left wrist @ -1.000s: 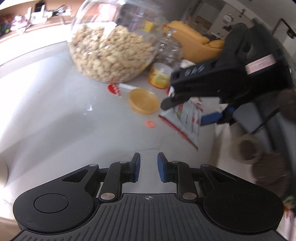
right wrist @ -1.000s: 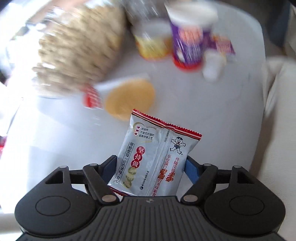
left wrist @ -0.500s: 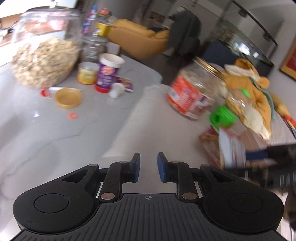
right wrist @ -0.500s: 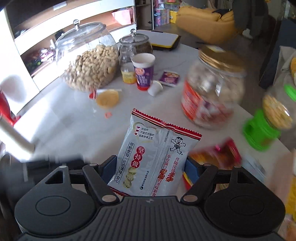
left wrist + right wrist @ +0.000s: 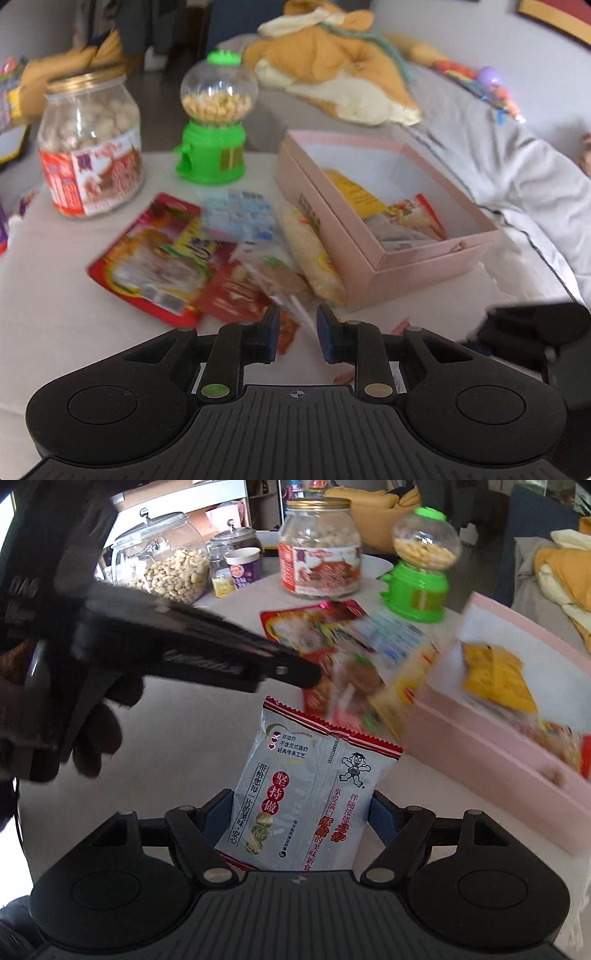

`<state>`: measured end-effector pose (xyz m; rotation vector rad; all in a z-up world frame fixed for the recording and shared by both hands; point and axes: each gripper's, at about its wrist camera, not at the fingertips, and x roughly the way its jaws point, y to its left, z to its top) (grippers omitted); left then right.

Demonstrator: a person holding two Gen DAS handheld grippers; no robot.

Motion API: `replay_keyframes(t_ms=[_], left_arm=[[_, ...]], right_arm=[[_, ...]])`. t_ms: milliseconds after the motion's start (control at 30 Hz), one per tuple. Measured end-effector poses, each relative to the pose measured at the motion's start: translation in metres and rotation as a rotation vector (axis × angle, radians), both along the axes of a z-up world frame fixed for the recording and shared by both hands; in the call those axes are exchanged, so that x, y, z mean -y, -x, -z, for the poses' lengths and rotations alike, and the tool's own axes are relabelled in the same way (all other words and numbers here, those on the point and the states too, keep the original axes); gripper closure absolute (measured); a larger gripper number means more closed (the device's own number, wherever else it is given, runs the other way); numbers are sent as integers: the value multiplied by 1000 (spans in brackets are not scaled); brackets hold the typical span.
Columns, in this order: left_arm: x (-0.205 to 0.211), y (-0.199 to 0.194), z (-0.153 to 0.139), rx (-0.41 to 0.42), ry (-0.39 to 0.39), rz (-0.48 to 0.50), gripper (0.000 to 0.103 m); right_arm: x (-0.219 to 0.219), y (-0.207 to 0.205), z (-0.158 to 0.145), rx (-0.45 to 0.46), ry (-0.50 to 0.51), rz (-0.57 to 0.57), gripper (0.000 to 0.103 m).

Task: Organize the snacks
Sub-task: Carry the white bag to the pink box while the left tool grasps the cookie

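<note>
My right gripper (image 5: 301, 812) is shut on a silver and red snack packet (image 5: 306, 786), held above the white table. A pink open box (image 5: 388, 210) at the right holds a yellow packet (image 5: 354, 192) and a red-edged one; it also shows in the right wrist view (image 5: 517, 701). A pile of loose snack packets (image 5: 207, 254) lies left of the box. My left gripper (image 5: 295, 334) is slightly open and empty, just in front of the pile; it shows from the side in the right wrist view (image 5: 288, 672).
A glass jar with a gold lid (image 5: 88, 144) and a green candy dispenser (image 5: 214, 122) stand behind the pile. A big peanut jar (image 5: 166, 568) and a purple cup (image 5: 243, 568) stand farther left. A sofa with a plush toy (image 5: 332, 66) lies beyond the table.
Both grippers have swung right, from the peanut jar end of the table to the packet pile and pink box. The right one still holds the silver packet.
</note>
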<state>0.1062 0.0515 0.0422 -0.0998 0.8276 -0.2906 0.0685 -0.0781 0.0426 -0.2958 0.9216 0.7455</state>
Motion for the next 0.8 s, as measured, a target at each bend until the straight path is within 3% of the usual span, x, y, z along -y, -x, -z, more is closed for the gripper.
replay_keyframes(t_ms=[133,233,433,700,800], left_arm=[[22,-17,5,7,-125,-99,74],[28,-30,8,33,-176,-131,72],[41,-44,21,120,-320,-66,71],[29,32,12,160,-308,-32,82],[29,62,12,134,-290,-18,82]], right_arm=[[17,3,8,2,-23,28,26],[27,3,10,11,-40,56,26],[47,20,11,74,-38,110,26],[83,51,-2,122,-91,168,26],[90,49,-5,125,-98,192,26]])
